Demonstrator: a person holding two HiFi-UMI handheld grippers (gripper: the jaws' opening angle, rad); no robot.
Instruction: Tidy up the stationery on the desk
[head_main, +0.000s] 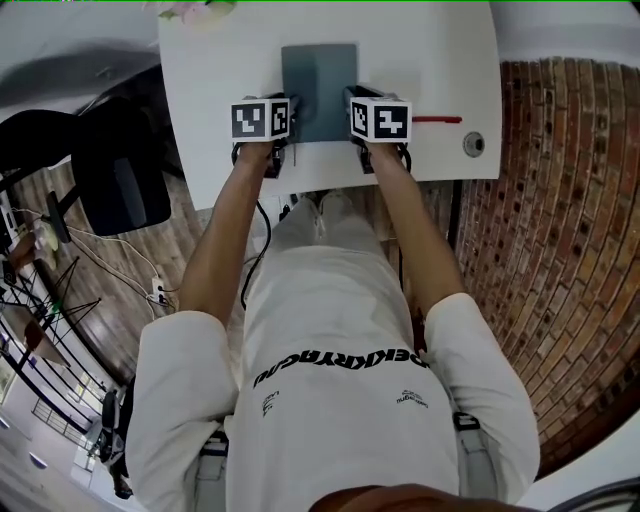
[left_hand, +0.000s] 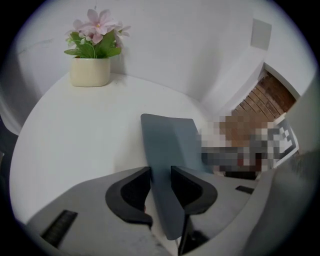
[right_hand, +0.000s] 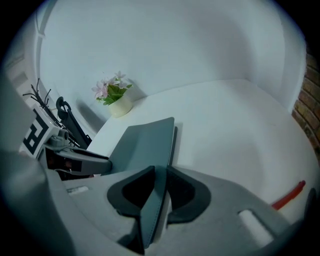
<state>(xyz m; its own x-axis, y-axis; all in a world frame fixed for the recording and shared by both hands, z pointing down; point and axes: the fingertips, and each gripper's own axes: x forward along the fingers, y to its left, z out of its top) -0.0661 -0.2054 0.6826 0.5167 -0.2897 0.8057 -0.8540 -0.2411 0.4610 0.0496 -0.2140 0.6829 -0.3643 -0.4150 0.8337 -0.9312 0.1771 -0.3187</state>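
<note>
Both arms reach straight forward, side by side, angled steeply down. The left gripper and right gripper each have their fingers clamped on the near edge of the grey notebook on the white tabletop.

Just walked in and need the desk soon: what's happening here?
A person holds a gripper in each hand at the white desk. The left gripper and right gripper are both clamped on the near edge of a grey notebook. A red pen lies to its right, untouched, and a flower pot stands at the far end.
</note>
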